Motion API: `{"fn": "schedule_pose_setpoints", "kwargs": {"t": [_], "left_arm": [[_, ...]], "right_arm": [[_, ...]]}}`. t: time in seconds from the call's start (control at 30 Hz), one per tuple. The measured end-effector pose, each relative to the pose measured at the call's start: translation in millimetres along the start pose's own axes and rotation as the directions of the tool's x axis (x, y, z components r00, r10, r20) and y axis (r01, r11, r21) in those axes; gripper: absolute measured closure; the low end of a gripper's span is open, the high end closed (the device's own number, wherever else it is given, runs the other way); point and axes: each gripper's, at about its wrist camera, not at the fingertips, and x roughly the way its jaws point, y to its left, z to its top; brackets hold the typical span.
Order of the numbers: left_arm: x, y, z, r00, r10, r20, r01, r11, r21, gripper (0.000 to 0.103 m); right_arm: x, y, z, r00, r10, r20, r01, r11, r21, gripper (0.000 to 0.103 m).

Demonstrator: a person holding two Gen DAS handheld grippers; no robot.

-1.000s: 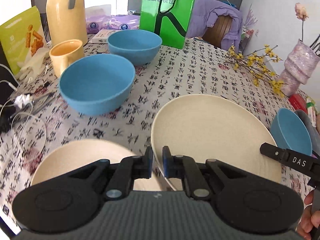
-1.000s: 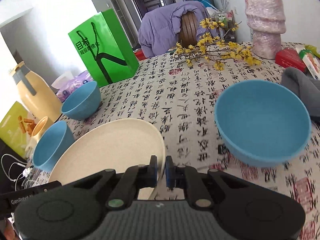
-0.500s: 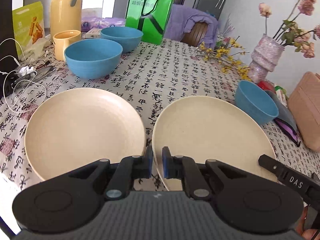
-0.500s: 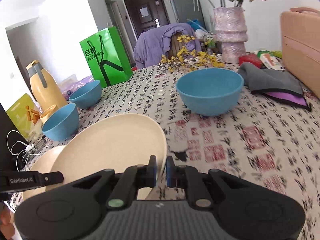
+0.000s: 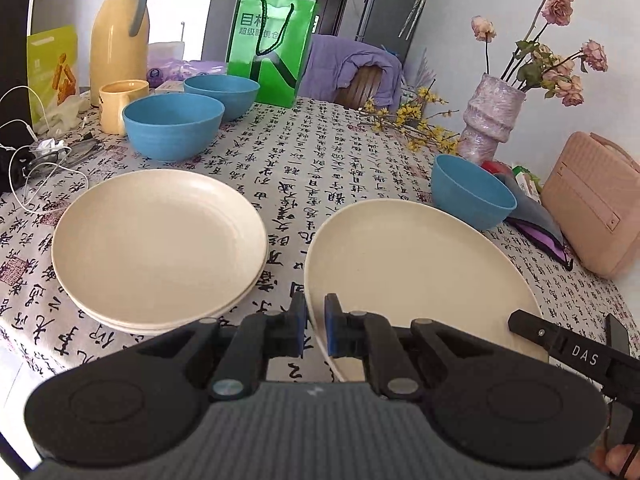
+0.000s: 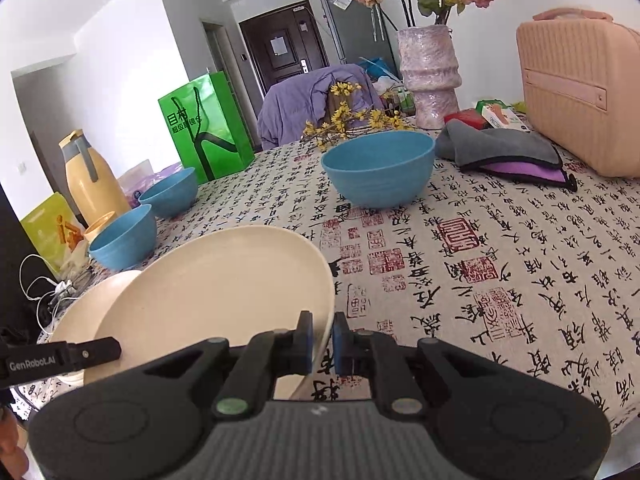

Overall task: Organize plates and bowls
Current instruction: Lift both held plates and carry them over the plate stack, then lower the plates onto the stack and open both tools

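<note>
My left gripper [image 5: 315, 326] and my right gripper [image 6: 321, 338] are both shut on the rim of one cream plate [image 5: 412, 268], at opposite edges, holding it above the table. The same plate shows in the right wrist view [image 6: 224, 280]. A stack of cream plates [image 5: 156, 240] lies on the table to its left, also in the right wrist view [image 6: 92, 308]. Two blue bowls [image 5: 172, 124] [image 5: 222, 94] stand at the far left. A third blue bowl [image 5: 470, 192] [image 6: 378, 168] stands beyond the held plate.
A yellow mug [image 5: 118, 104], yellow jug [image 5: 120, 36], green bag [image 5: 272, 44] and white cables [image 5: 36, 160] crowd the far left. A vase [image 5: 490, 120], pink case [image 5: 596, 204] and folded grey cloth [image 6: 500, 148] lie at the right. Patterned tablecloth [image 6: 500, 280] covers the table.
Both grippers have pulled back and lifted with the plate. The stack at the left has come fully into view and the bowls look farther away.
</note>
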Motion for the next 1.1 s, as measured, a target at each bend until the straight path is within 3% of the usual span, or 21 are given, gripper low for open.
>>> {"fn": "schedule_pose_setpoints", "kwargs": {"t": [0.23,0.63,1.1], "left_arm": [[-5.2,33.8,10.7,0.999,0.024,0.036,-0.024,1.0,-0.016,0.093],[-2.7,132.3,36.7,0.988,0.144,0.059,-0.14,0.988,-0.068,0.093],[28.2,180.7,39.2,0.992,0.128,-0.004,-0.128,0.988,-0.089,0.092]], "right_arm": [[12.1,26.8,10.5,0.999,0.041,0.007,-0.041,0.999,-0.035,0.093],[82.5,128.3,12.8,0.982,0.175,-0.069,-0.182,0.976,-0.115,0.092],[123.2,174.8,4.6,0.984,0.144,-0.107,-0.162,0.97,-0.181,0.092]]}}
